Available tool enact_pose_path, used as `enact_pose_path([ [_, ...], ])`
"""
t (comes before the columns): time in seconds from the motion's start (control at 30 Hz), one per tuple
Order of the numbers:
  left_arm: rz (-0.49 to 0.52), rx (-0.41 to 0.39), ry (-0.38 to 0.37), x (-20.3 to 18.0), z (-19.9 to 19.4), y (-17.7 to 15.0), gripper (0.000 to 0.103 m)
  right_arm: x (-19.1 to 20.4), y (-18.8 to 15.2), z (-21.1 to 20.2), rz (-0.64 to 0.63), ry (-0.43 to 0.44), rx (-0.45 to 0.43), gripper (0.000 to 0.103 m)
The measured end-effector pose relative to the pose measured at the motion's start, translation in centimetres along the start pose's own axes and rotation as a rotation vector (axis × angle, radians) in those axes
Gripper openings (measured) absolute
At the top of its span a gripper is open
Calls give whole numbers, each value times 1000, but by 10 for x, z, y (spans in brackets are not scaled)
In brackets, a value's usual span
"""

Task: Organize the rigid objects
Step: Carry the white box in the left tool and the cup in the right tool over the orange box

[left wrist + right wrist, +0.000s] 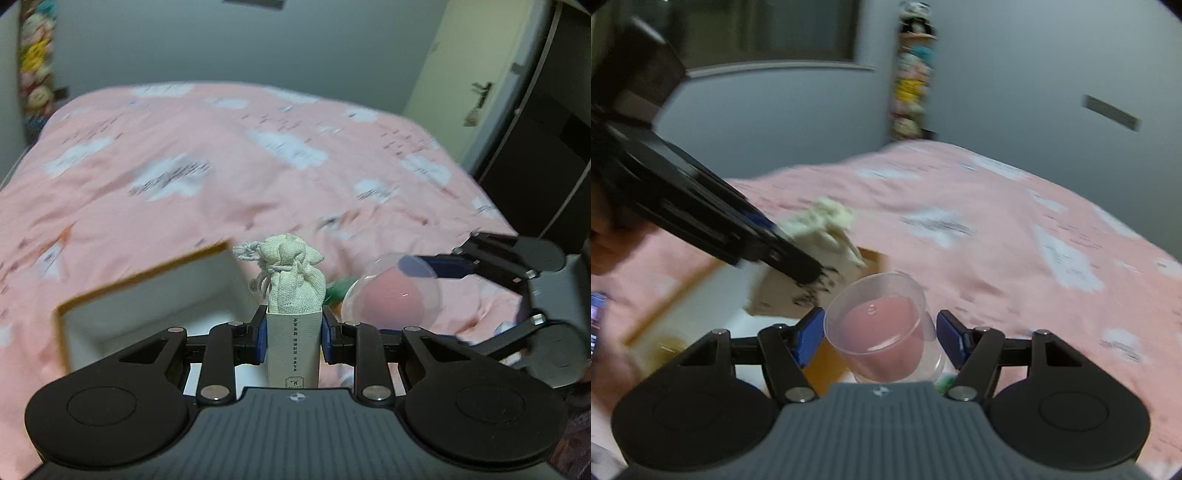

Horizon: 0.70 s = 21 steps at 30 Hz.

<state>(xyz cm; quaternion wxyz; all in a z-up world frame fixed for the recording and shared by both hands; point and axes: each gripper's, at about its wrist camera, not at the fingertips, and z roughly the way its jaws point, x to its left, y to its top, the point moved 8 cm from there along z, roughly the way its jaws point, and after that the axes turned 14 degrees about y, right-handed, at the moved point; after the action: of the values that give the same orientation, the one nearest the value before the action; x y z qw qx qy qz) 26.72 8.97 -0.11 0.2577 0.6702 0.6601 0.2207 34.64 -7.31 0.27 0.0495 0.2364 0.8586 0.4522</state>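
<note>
Cloth, off-white and coarsely woven, makes up the pouch (295,275) held by the left gripper (293,330). Its neck is gathered and tied with a pale cord, and the puffed top stands above a white paper sleeve (293,350) printed with small dark characters and a little logo near the bottom. The blue-padded fingers (261,338) are clenched on the sleeve from both sides, holding the pouch upright above the near right corner of an open box (147,317) with white inner walls and a brown rim. In the right wrist view the pouch (823,225) is blurred, poised over the same box (698,306).

Just right of the pouch, a clear plastic cup (391,291) sits tilted in the right gripper (424,295); the pink bed shows through it. In the right wrist view, the cup (882,328) lies between the blue fingers (809,338), its round mouth facing away and up. The left pad touches its wall and the right pad sits at its edge, so the fingers are grasping the cup. Something green (338,290) peeks out behind the cup.

Everything hangs over a bed (221,155) covered in pink fabric with white cloud prints. Far behind are a grey wall (240,44), a column of colourful plush toys (912,81) and, at the far right, a door (472,74).
</note>
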Motion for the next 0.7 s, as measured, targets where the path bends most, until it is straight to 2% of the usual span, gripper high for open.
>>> enact_pose_path([
  [0.13, -47, 139, 47, 37, 13, -34, 31, 38, 12, 27, 16, 156, 14, 66],
  [0.23, -73, 246, 66, 58, 32, -61, 31, 61, 10, 52, -16, 207, 59, 66],
  [0.33, -120, 332, 51, 71, 50, -81, 31, 77, 6, 77, -13, 236, 111, 66],
  [0.43, -168, 380, 33, 79, 66, -93, 30, 80, 1, 99, 17, 257, 148, 66],
  [0.57, -117, 416, 56, 75, 82, -102, 30, 74, -5, 121, 29, 248, 190, 66],
  [0.7, -118, 448, 44, 71, 99, -106, 30, 64, -13, 132, 52, 237, 218, 66],
])
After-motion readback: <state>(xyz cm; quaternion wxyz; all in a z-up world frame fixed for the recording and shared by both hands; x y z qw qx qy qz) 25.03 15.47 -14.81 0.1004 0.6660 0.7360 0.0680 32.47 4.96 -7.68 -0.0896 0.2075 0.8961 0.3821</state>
